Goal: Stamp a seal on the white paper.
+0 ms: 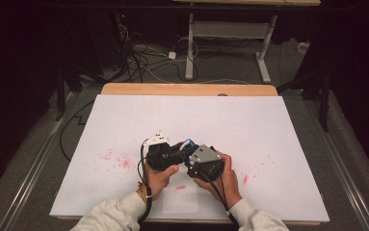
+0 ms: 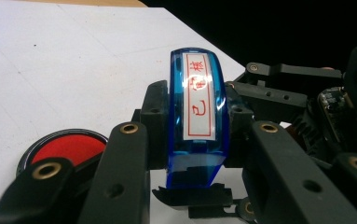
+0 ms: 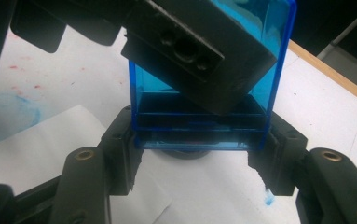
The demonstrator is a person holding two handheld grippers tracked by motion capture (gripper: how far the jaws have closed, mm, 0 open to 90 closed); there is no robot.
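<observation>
Blue stamp sits clamped between both the left claw and right claw.

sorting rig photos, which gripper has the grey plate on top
The right gripper: its top plate is grey, while the left gripper carries a white one.

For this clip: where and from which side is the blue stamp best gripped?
Judging by its shape, best across its two flat, parallel sides, low on the body. The blue stamp stands upright above the white sheet; the left gripper already clamps it so, and the right gripper grips its lower section.
</observation>
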